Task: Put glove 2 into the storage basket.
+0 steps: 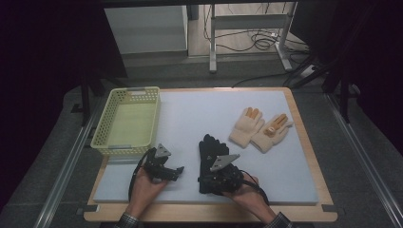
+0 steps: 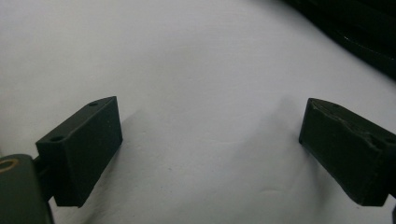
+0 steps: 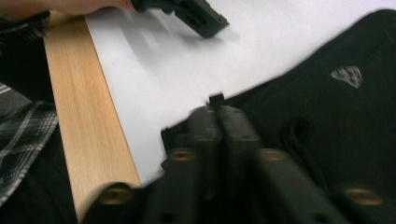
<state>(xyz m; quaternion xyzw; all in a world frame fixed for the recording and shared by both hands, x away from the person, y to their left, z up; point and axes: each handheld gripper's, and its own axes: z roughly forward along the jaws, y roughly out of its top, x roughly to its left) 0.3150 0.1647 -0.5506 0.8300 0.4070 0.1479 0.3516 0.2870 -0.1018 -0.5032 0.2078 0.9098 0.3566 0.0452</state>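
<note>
At the near edge of the white mat [image 1: 190,118], the right gripper [image 1: 209,179] has its jaws pressed together on the cuff of a black glove [image 1: 209,147] lying flat, fingers pointing away. Beside it, the left gripper [image 1: 173,172] hovers with jaws spread wide. Farther off lie two cream gloves [image 1: 259,128] and a yellow basket [image 1: 127,121] on the wooden table [image 1: 304,137].

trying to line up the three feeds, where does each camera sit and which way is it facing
High view: above the person's side, facing forward and down on the white mat, yellow basket, cream gloves; both hands show.
Left gripper view: rides the left gripper, facing bare mat between its parted jaws.
Right gripper view: rides the right gripper, jaws together at the black glove; a plaid sleeve shows.
Shared: black glove, mat, left gripper.
</note>
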